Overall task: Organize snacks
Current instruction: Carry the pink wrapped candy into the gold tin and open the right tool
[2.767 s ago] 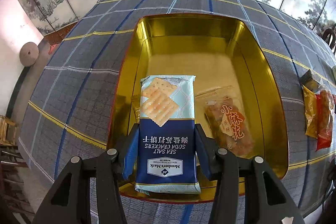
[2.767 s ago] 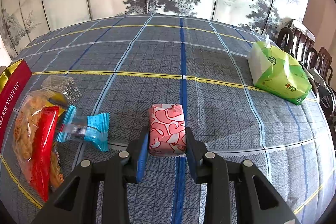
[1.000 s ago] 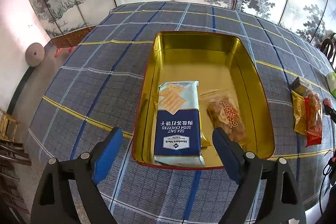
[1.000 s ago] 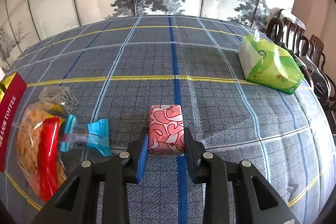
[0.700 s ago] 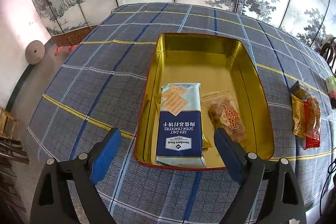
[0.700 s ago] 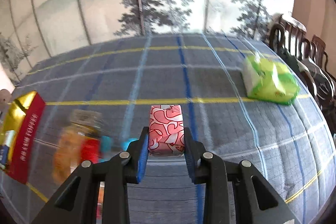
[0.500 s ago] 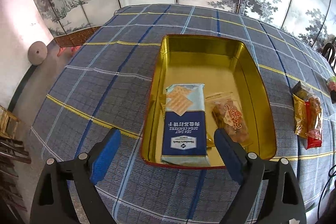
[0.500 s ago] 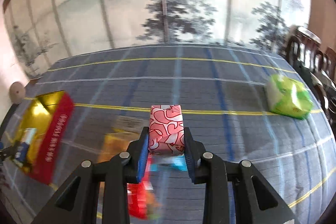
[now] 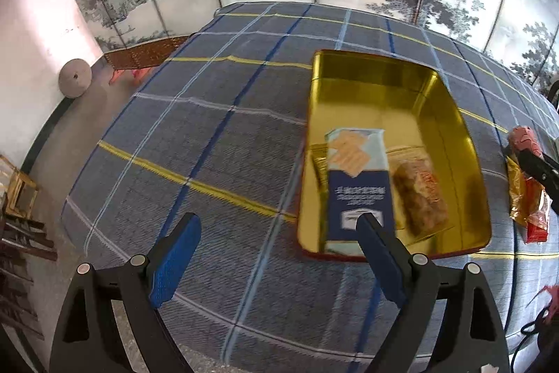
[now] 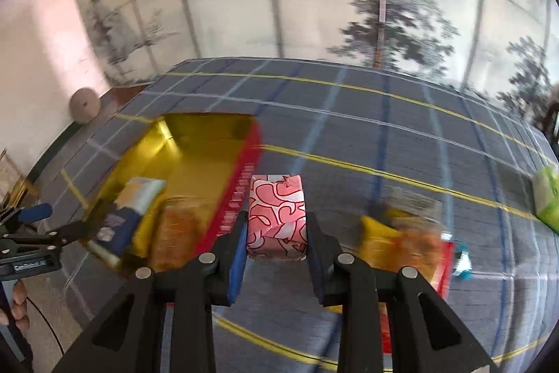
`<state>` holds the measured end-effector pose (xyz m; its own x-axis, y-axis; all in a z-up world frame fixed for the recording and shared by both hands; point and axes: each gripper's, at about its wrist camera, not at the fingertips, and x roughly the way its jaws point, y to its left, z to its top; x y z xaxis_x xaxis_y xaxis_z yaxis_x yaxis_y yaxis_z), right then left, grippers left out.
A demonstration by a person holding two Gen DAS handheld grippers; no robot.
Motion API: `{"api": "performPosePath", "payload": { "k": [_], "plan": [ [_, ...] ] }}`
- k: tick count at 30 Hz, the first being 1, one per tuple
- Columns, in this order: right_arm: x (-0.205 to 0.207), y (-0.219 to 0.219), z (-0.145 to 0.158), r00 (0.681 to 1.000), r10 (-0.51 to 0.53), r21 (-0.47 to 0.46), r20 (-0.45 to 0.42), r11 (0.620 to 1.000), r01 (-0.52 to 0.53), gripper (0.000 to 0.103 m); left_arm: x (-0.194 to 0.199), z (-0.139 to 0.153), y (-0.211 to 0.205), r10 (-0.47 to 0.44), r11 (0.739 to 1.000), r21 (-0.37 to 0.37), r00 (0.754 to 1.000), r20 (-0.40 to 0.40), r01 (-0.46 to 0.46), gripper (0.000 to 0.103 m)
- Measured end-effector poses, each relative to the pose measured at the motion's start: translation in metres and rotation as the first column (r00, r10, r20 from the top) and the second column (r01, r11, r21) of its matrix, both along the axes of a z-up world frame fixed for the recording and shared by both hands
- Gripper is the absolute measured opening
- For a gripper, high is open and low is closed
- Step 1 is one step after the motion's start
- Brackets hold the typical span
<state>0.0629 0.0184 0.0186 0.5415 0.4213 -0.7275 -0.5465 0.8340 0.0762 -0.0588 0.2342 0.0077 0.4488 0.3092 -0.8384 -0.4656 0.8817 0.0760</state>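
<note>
Right tongs (image 10: 276, 238) narrow, clamped on a pink-and-white patterned packet (image 10: 276, 215); pads press both sides, packet carried clear of the table, just beside the tin's red outer wall. View blurred.

Left tongs (image 9: 276, 233) wide, nothing between the blue pads (image 9: 176, 256); they hang over the plaid tablecloth (image 9: 209, 145) at the near left corner of the tin.

Gold tin (image 9: 450, 107) sits open on the cloth. Inside, toward its near end: a blue-and-white soda cracker pack (image 9: 356, 187) lying flat, and touching it on the right a clear bag of brown fried snacks (image 9: 419, 191).

Outside the tin's right wall: a yellow-and-red snack bag (image 10: 401, 240) on the cloth, a small blue-wrapped sweet (image 10: 463, 259) beside it. Green tissue pack (image 10: 546, 198) near the table's far right edge.
</note>
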Motion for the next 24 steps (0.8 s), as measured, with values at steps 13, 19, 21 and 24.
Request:
{"api": "performPosePath", "payload": {
  "k": [13,19,21,24],
  "plan": [
    [-0.019,0.066,-0.016,0.993,0.115,-0.064,-0.027,0.991,-0.117,0.031,-0.023,-0.001,0.027,0.059,0.998,-0.006,0.998,-0.002,-0.059,0.088],
    [-0.022,0.086,-0.026,0.989,0.145,-0.094,-0.039,0.985,-0.148,0.031,-0.028,0.0,0.033,0.071,0.997,-0.007,0.997,-0.002,-0.071,0.088],
    [-0.021,0.09,-0.03,0.987,0.152,-0.104,-0.046,0.982,-0.156,0.031,-0.028,0.0,0.033,0.072,0.997,-0.008,0.997,-0.004,-0.072,0.088],
    [-0.022,0.094,-0.033,0.986,0.16,-0.119,-0.044,0.979,-0.165,0.031,-0.029,0.0,0.034,0.074,0.997,-0.006,0.997,-0.003,-0.074,0.088]
  ]
}}
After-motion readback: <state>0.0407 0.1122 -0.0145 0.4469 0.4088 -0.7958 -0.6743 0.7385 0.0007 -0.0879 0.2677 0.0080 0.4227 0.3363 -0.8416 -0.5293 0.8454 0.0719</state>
